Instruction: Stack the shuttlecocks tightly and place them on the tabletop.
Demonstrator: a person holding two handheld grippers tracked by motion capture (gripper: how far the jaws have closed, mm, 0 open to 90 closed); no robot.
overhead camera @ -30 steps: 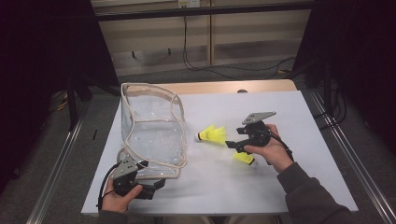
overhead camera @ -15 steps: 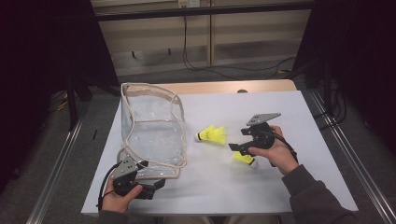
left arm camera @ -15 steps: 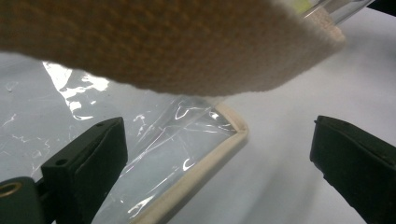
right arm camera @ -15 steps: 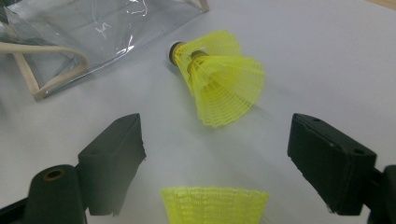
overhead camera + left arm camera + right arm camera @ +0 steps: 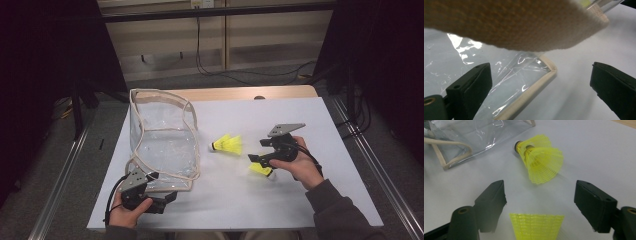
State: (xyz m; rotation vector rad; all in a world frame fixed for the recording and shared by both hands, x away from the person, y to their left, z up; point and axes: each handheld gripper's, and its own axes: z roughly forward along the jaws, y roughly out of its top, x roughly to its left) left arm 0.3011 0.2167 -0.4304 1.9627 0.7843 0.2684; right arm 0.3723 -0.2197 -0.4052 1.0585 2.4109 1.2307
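A clear plastic bag (image 5: pixel 162 142) with beige trim stands open on the left of the white table. My left gripper (image 5: pixel 167 197) (image 5: pixel 541 71) is open at the bag's near corner, and the trimmed corner (image 5: pixel 544 75) lies between its jaws. Two nested yellow shuttlecocks (image 5: pixel 227 145) (image 5: pixel 540 162) lie mid-table. Another yellow shuttlecock (image 5: pixel 261 170) (image 5: pixel 536 226) lies right by my right gripper (image 5: pixel 258 151) (image 5: pixel 540 192). Its skirt shows between the jaws, which have just been closing, and the pads stand apart from it.
The white table top (image 5: pixel 320 120) has free room right of and behind the shuttlecocks. A beige strap (image 5: pixel 511 25) of the bag hangs close over the left gripper's camera. Metal rails (image 5: pixel 380 170) run along both table sides. Cables lie on the floor (image 5: pixel 240 75) behind.
The right hand has shifted only slightly over the near shuttlecock. The left gripper, the bag and the shuttlecocks lie as before.
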